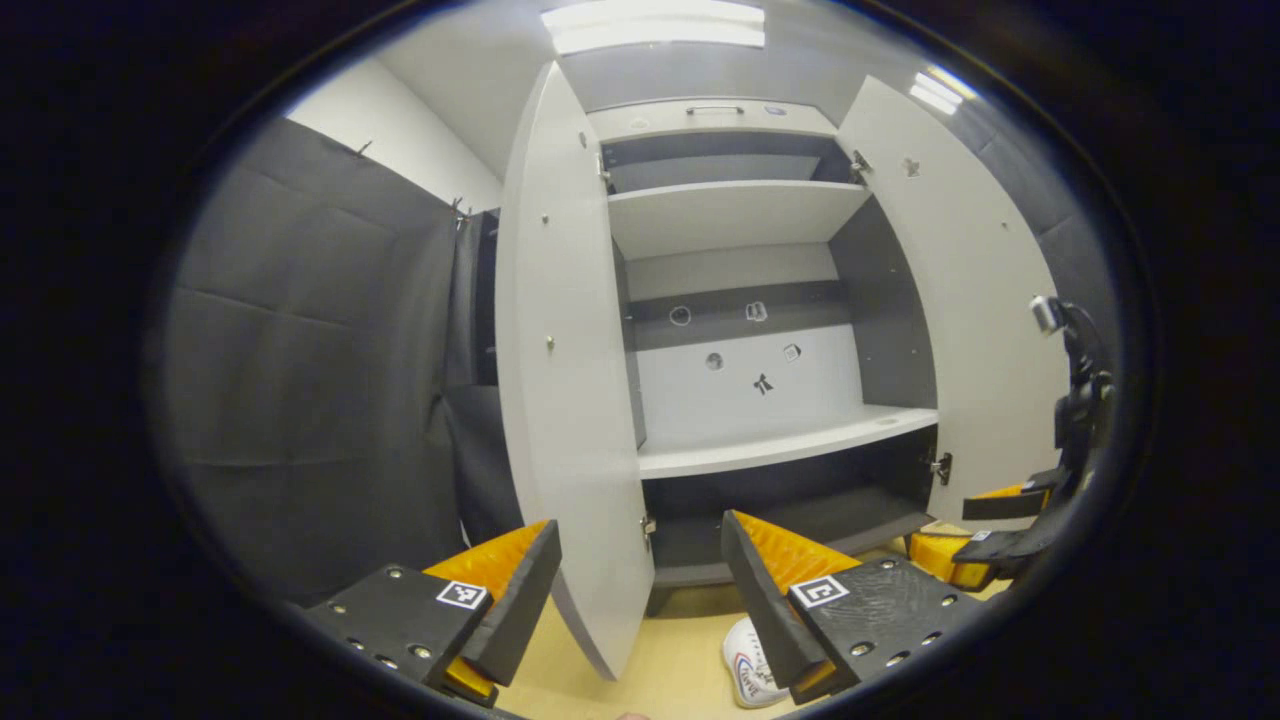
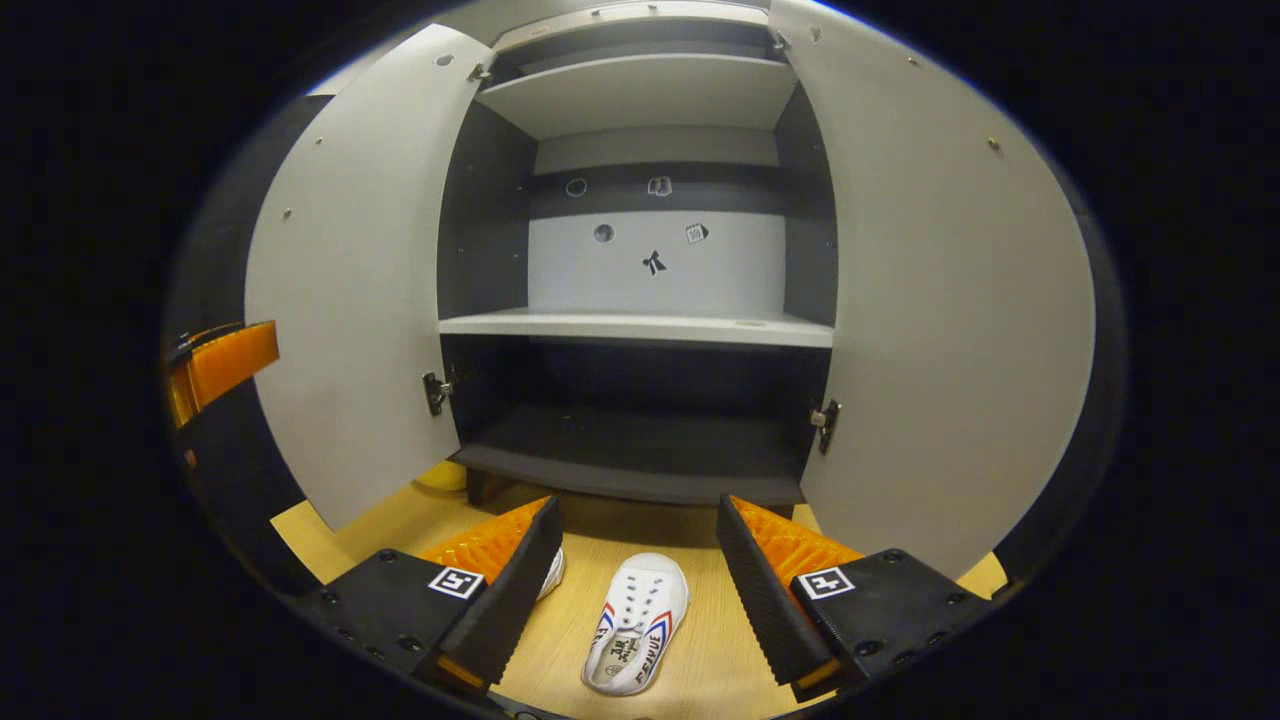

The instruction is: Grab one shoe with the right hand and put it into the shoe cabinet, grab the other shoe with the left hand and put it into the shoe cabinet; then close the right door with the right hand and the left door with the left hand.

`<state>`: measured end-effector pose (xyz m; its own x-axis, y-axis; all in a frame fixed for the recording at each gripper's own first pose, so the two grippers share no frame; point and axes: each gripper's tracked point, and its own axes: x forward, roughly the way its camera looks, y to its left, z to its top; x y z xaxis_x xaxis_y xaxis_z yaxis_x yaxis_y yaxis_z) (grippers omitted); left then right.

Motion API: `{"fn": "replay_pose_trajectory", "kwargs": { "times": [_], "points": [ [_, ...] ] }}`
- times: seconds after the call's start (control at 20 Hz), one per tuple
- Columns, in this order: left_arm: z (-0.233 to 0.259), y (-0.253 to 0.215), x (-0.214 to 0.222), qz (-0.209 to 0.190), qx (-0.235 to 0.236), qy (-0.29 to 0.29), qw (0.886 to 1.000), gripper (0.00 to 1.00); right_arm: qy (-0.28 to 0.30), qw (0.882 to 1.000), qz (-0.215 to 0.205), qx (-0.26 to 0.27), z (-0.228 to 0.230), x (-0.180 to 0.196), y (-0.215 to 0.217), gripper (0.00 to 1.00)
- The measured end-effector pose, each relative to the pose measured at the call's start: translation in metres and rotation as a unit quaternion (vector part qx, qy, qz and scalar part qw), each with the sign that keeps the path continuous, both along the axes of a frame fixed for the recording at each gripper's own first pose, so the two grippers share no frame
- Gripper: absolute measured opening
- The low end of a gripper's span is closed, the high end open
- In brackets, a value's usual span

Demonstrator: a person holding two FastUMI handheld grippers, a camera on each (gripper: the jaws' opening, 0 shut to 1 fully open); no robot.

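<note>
While both doors hang open, the shoe cabinet (image 2: 640,330) holds no shoes — shelves bare.

Right gripper (image 2: 640,570): fingers spread wide, nothing between them, hovering above a white shoe (image 2: 637,622) lying on the wooden floor (image 2: 720,640) in front of the cabinet; second shoe (image 2: 551,574) pokes out just beside its left finger. Left gripper (image 1: 640,590): also wide and empty, facing the left door (image 1: 565,380) edge — right door (image 1: 985,330) beyond.
</note>
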<state>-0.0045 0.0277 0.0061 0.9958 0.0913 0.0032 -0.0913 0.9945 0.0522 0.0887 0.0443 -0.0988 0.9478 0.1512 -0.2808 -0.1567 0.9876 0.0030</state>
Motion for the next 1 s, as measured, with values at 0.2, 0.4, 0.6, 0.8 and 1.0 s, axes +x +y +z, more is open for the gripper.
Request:
{"fn": "replay_pose_trajectory", "kwargs": {
  "times": [0.2, 0.4, 0.6, 0.8, 1.0],
  "points": [
    [-0.003, 0.017, -0.006, 0.023, 0.003, 0.007, 1.0, 0.93, 0.057, 0.998, 0.022, -0.012, -0.045, 0.009, 0.012, 0.98],
    [-0.005, 0.031, -0.012, 0.045, 0.006, 0.012, 0.999, 0.93, 0.112, 0.993, 0.036, -0.023, -0.09, 0.012, 0.018, 0.98],
    [-0.007, 0.041, -0.017, 0.06, 0.01, 0.017, 0.998, 0.93, 0.16, 0.986, 0.045, -0.03, -0.127, 0.012, 0.022, 0.98],
    [-0.01, 0.048, -0.021, 0.07, 0.011, 0.023, 0.997, 0.93, 0.198, 0.978, 0.048, -0.033, -0.153, 0.013, 0.026, 0.94],
    [-0.011, 0.053, -0.023, 0.077, 0.018, 0.026, 0.997, 0.93, 0.24, 0.969, 0.056, -0.035, -0.178, 0.013, 0.034, 0.82]
  ]
}}
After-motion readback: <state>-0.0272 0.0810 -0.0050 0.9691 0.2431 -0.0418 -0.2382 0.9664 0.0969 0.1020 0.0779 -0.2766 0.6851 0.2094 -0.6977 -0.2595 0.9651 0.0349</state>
